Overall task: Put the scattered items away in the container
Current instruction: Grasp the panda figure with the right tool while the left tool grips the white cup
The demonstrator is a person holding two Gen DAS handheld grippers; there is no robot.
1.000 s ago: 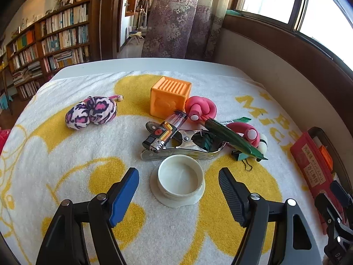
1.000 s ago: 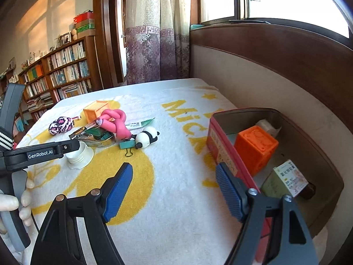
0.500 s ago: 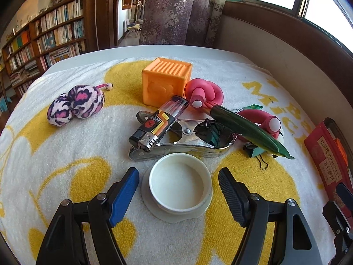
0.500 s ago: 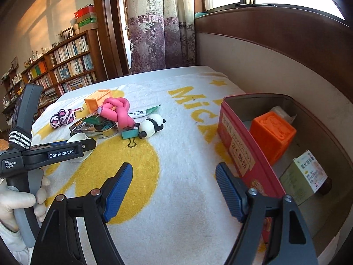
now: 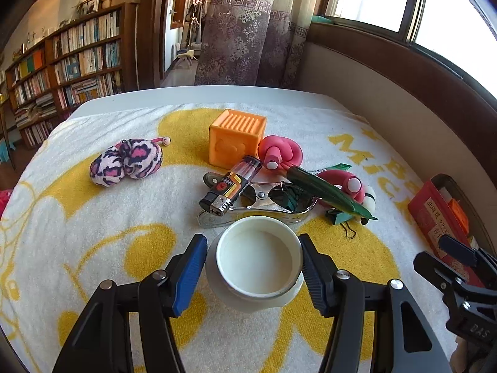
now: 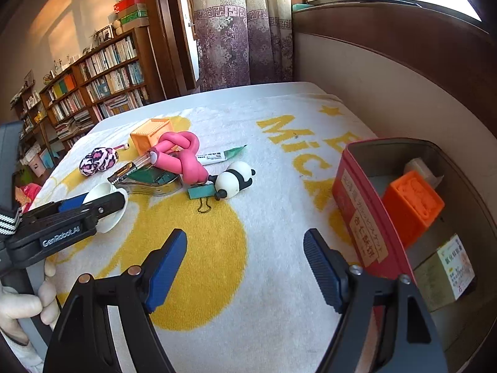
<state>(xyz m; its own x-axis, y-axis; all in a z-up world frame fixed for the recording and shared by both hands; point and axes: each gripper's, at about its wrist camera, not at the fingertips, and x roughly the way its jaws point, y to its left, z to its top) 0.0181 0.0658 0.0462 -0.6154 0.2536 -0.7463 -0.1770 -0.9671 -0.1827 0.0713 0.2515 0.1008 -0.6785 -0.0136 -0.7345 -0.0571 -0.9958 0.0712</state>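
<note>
A white round cup [image 5: 259,259] sits on the yellow-and-white towel [image 5: 93,205]. My left gripper [image 5: 253,259] is open with its jaws on either side of the cup; the right finger looks at its rim. Behind it lie a lighter [image 5: 231,188], a metal clip [image 5: 257,209], a green pen [image 5: 329,191], pink knotted toys [image 5: 279,152], an orange cube [image 5: 237,136] and a leopard plush [image 5: 127,161]. My right gripper [image 6: 245,256] is open and empty over the towel, left of the red tin [image 6: 363,205]. The cup also shows in the right wrist view [image 6: 107,197].
The tin holds an orange cube [image 6: 413,202], a small box [image 6: 447,272] and a white item [image 6: 419,168]. A panda toy [image 6: 234,178], a binder clip [image 6: 202,192] and a tube [image 6: 220,155] lie mid-towel. A wall runs along the right; bookshelves [image 5: 62,62] stand behind.
My left gripper has moved forward so the cup now sits between its jaws. My right gripper has shifted slightly closer to the tin, still open.
</note>
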